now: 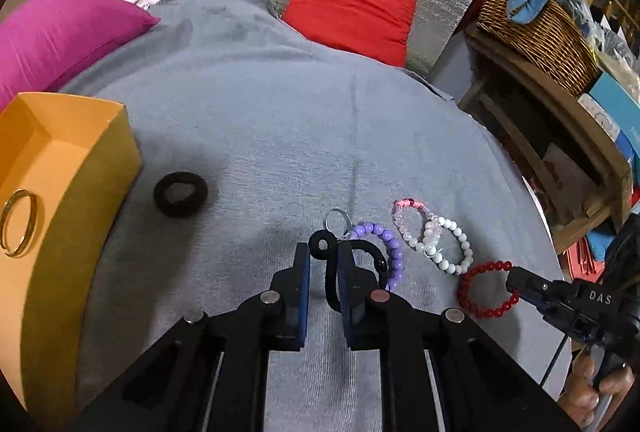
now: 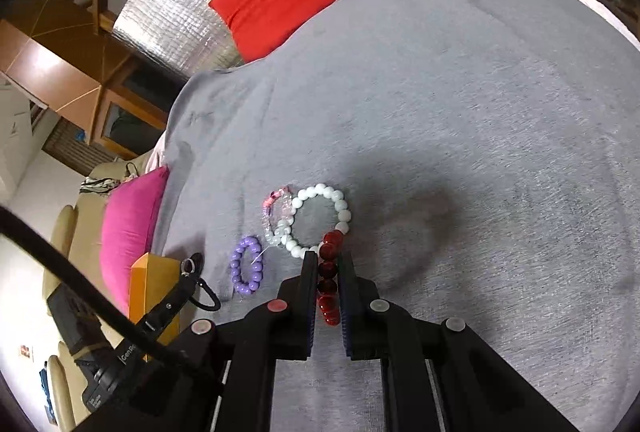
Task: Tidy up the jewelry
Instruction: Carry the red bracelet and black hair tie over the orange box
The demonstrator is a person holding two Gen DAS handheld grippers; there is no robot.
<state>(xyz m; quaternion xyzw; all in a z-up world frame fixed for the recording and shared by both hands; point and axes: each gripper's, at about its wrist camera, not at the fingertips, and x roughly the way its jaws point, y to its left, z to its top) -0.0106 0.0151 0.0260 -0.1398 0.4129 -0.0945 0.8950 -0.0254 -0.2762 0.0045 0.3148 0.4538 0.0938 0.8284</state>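
My left gripper (image 1: 323, 252) is shut on a thin black hair tie (image 1: 332, 274) with a silver ring (image 1: 337, 221) at its tip, just left of the purple bead bracelet (image 1: 386, 252). My right gripper (image 2: 328, 258) is shut on the red bead bracelet (image 2: 329, 278), which also shows in the left wrist view (image 1: 486, 290). A white bead bracelet (image 2: 320, 218) and a pink crystal bracelet (image 2: 276, 212) lie overlapping on the grey cloth (image 2: 460, 112). An orange box (image 1: 60, 200) at the left holds a gold bangle (image 1: 18, 228). A black scrunchie (image 1: 181, 194) lies beside the box.
A magenta cushion (image 1: 60, 32) and a red cushion (image 1: 352, 8) lie at the far edge of the cloth. A wicker basket (image 1: 536, 28) sits on a wooden shelf at the right. Silver foil padding (image 2: 192, 4) lies beyond the cloth.
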